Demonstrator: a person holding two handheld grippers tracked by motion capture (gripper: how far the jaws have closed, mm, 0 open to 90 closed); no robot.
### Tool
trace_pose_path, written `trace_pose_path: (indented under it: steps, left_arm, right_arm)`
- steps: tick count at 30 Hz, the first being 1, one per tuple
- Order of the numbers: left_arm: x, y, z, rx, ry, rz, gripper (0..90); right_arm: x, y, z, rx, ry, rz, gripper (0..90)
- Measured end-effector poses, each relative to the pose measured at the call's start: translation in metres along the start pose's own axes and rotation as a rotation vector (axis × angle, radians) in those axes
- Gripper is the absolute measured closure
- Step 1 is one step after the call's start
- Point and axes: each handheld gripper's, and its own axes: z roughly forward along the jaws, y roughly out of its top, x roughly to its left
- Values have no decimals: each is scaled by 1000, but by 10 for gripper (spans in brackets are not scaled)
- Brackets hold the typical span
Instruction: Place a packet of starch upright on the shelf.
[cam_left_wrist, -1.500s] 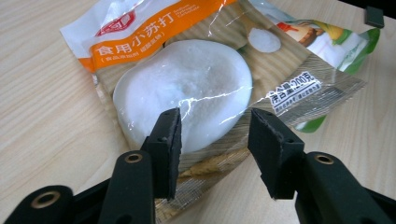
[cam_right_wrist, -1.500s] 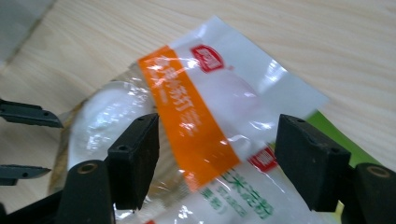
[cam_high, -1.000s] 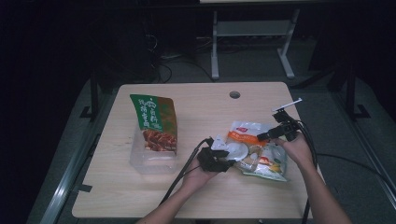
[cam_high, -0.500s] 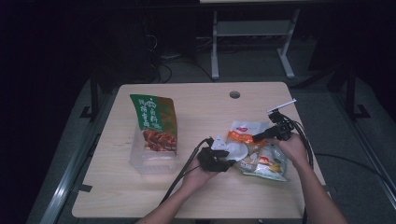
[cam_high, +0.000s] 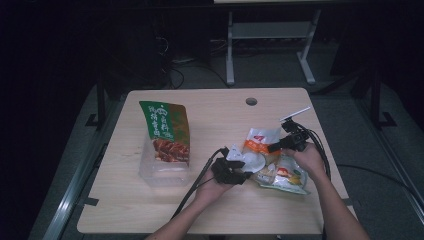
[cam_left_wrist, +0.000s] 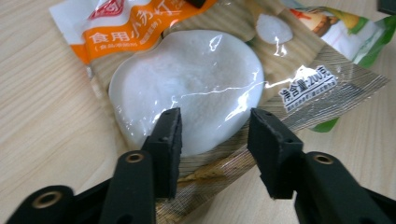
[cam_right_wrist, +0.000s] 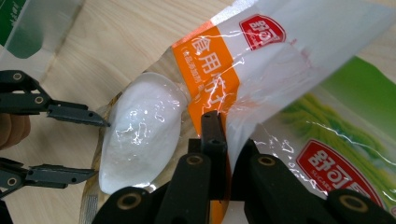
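The left gripper (cam_left_wrist: 215, 140) has its jaws spread apart over the white powder bulge of the orange-and-white packet (cam_left_wrist: 187, 79), one jaw on each side, not clamping. The right gripper (cam_right_wrist: 224, 154) is clenched on this packet's orange band. The packet lies near the right edge of the desk (cam_high: 210, 210), partly on top of a green-trimmed packet (cam_high: 287, 180). One clear plastic container (cam_high: 162, 167) near the left edge carries one green sauce pouch (cam_high: 165, 132). Packets counted: three.

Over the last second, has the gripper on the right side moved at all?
Yes. The right gripper has come down toward the person, away from the table's round hole, onto the orange-and-white bag.
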Motion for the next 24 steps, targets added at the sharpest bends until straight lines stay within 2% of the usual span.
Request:
trace_pose_path:
  steps: [5, 11, 13, 19, 20, 22, 24]
  left_arm:
    - [3, 0, -4, 15, 5, -4, 513]
    - [3, 0, -8, 10, 12, -2, 494]
    - [3, -1, -10, 8, 12, -11, 484]
    - [3, -2, -15, 14, 12, 6, 464]
    - [3, -2, -17, 16, 12, 7, 462]
    - [1, -4, -19, 7, 8, -2, 456]
    - [0, -6, -24, -10, 6, 6, 449]
  right_arm:
    - [7, 1, -4, -19, 0, -24, 894]
    - [14, 0, -9, -53, 7, -41, 895]
    - [20, 0, -14, -72, 9, -57, 895]
    - [31, 3, -23, -96, 15, -100, 896]
    - [37, 5, -26, -111, 16, -121, 896]
    - [40, 6, -27, -118, 18, -135, 896]
    - [49, 8, -30, -127, 21, -151, 896]
